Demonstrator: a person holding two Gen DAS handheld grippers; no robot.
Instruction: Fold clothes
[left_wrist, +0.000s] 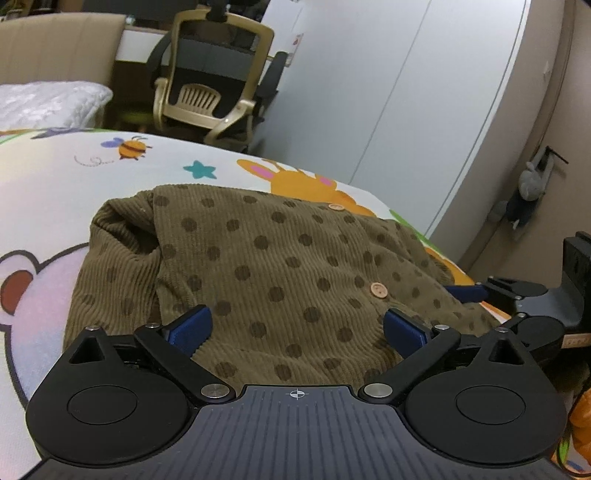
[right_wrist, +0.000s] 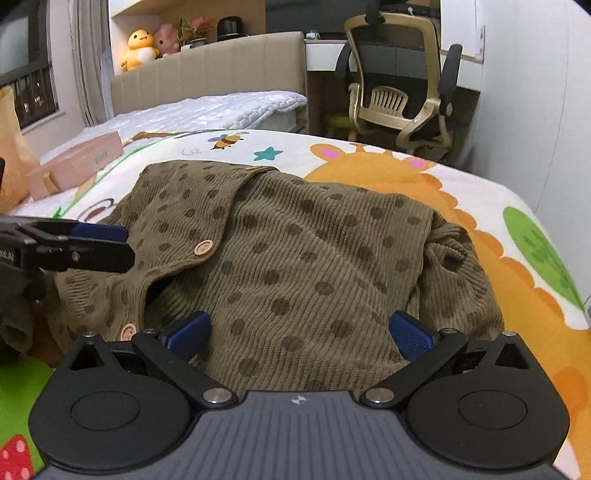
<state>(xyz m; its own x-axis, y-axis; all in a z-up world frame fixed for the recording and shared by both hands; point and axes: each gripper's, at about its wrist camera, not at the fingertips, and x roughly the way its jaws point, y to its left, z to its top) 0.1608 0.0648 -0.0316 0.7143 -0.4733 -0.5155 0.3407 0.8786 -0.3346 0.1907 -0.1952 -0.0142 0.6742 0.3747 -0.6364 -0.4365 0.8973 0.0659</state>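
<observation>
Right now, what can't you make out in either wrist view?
- Near hem of the cardigan: hidden by the left gripper body, left wrist view; by the right gripper body, right wrist view.
- Sleeves: tucked under the folded cardigan panels; position unclear.
- The person's hands: out of frame in both views.
- Pink box label: too small to read.

Cardigan (right_wrist: 295, 258): olive-brown ribbed, darker brown dots, pale wooden buttons. Bedsheet (right_wrist: 369, 147): white, cartoon prints in orange, green, teal.
</observation>
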